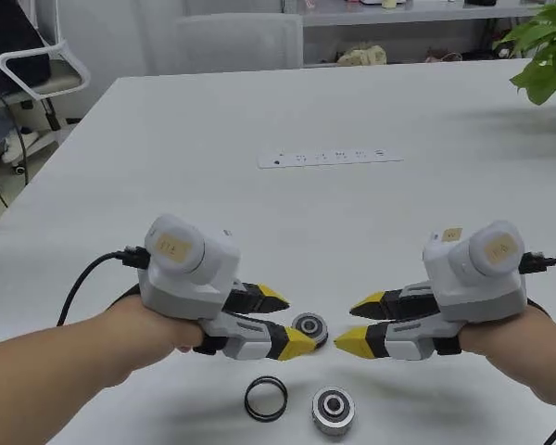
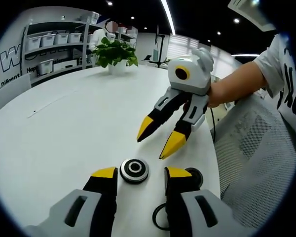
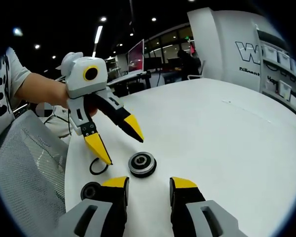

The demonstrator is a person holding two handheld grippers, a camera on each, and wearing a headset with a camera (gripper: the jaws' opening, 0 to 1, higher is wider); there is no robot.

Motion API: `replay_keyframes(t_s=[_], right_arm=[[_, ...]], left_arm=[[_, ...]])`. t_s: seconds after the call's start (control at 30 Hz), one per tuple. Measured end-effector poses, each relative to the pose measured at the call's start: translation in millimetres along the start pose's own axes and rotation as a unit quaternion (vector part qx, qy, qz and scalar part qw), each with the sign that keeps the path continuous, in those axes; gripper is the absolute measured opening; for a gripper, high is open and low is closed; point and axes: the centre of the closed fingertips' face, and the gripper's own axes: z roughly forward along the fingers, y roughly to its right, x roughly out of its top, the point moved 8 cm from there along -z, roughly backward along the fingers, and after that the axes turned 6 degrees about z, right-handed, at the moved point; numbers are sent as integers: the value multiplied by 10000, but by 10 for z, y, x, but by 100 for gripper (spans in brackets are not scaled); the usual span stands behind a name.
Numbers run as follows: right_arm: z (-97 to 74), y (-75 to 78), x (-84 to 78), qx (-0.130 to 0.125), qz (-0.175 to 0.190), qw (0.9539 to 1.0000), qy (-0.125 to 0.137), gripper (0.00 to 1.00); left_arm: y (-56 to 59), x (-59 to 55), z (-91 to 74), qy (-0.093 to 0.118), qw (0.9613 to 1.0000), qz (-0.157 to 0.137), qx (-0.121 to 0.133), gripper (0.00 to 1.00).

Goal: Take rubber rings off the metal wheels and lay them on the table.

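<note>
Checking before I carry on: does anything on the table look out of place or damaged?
Nothing stands out. A loose rubber ring lies flat on the table beside one wheel; the other wheel sits flat farther in.

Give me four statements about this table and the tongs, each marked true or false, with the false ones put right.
1. The left tongs and the right tongs are both open and hold nothing. True.
2. A loose rubber ring lies flat on the table. True.
3. That ring sits on top of a wheel. False: it lies beside the near wheel, apart from it.
4. The right tongs clamp the far wheel. False: it lies free between the two pairs of tips.
</note>
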Motion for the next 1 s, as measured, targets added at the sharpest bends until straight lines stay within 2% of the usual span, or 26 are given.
replay_keyframes(t_s=[0.37, 0.4, 0.5, 0.77, 0.87, 0.97, 1.0], right_arm=[[8, 10, -18, 11, 27, 10000, -6, 30], [10, 8, -20, 13, 27, 10000, -7, 30], [16, 8, -27, 24, 27, 10000, -21, 30], [25, 16, -32, 20, 31, 10000, -29, 30], [34, 14, -34, 26, 20, 10000, -41, 30], [40, 9, -35, 28, 18, 10000, -48, 30], [44, 6, -31, 30, 19, 10000, -49, 30]], left_arm=[[8, -38, 138, -143, 9999, -32, -71, 27], [-1, -28, 144, -80, 9999, 23, -58, 25], [-12, -31, 158, -90, 10000, 7, -24, 21], [-27, -38, 176, -113, 9996, 183, 168, 13], [-15, -42, 186, -118, 9992, 320, 224, 11], [0, -34, 190, -178, 9977, 605, 267, 11], [6, -35, 189, -179, 9979, 566, 266, 11]])
